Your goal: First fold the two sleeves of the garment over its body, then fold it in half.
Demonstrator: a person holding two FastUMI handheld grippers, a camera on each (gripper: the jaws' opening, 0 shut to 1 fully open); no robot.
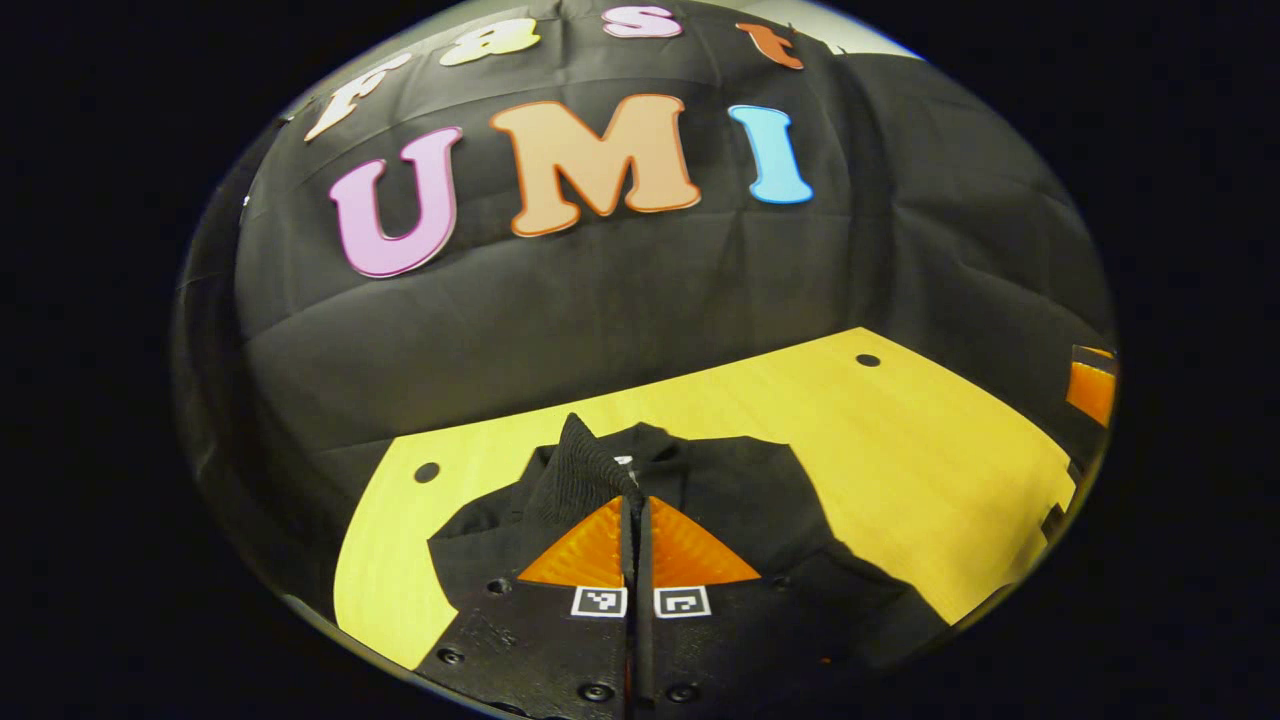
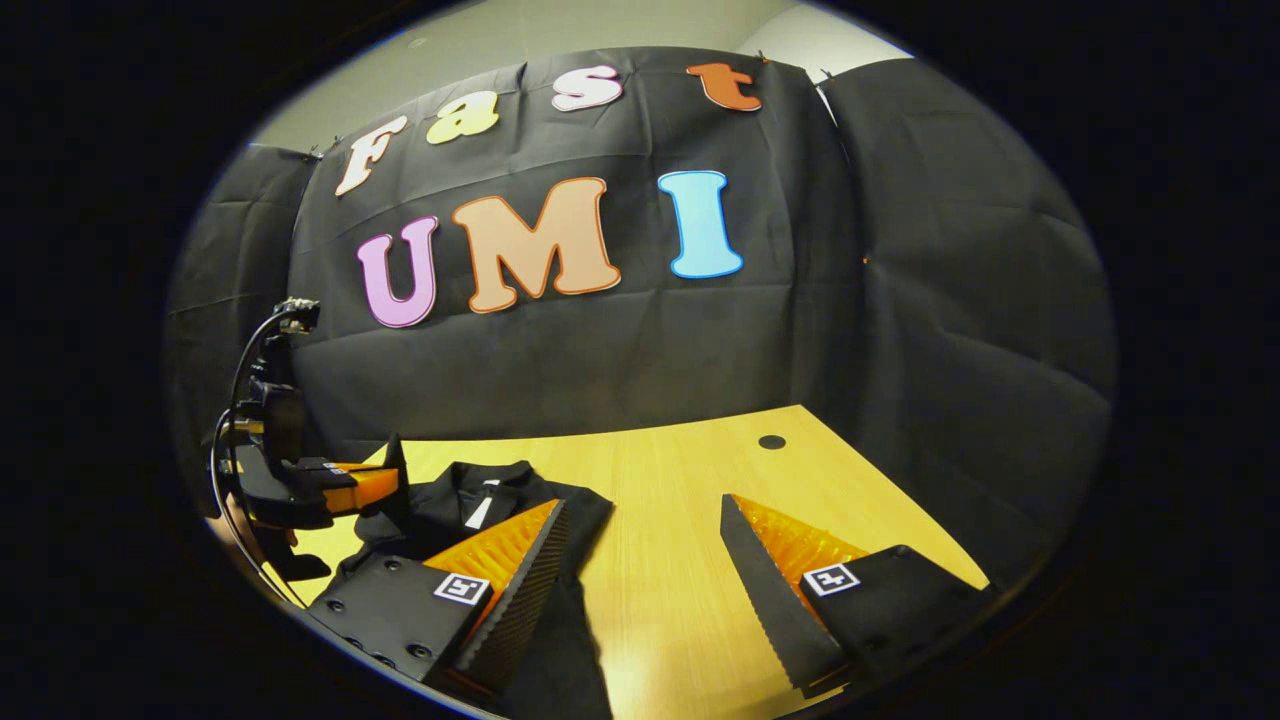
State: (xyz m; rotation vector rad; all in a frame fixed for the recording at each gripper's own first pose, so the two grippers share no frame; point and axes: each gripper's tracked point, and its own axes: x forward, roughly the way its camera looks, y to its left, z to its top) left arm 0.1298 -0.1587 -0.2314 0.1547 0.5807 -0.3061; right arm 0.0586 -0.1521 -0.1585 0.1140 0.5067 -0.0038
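Observation:
A black garment (image 1: 740, 490) lies on the yellow wooden table (image 1: 900, 440), collar toward the far wall. My left gripper (image 1: 636, 500) is shut on a sleeve's ribbed cuff (image 1: 580, 465), which sticks up above the fingertips over the body of the garment. In the right gripper view the garment (image 2: 470, 500) lies at the left, and the left gripper (image 2: 375, 485) holds the cuff (image 2: 396, 460) above it. My right gripper (image 2: 640, 502) stands wide open with nothing between its fingers; its left finger (image 2: 520, 560) hangs over the garment's edge, its right finger over bare table.
The table (image 2: 680, 560) has round cable holes (image 1: 427, 472) (image 1: 868, 360) near its back corners. Black cloth walls close in behind and to the right. An orange part of the other gripper (image 1: 1092, 385) shows at the far right of the left gripper view.

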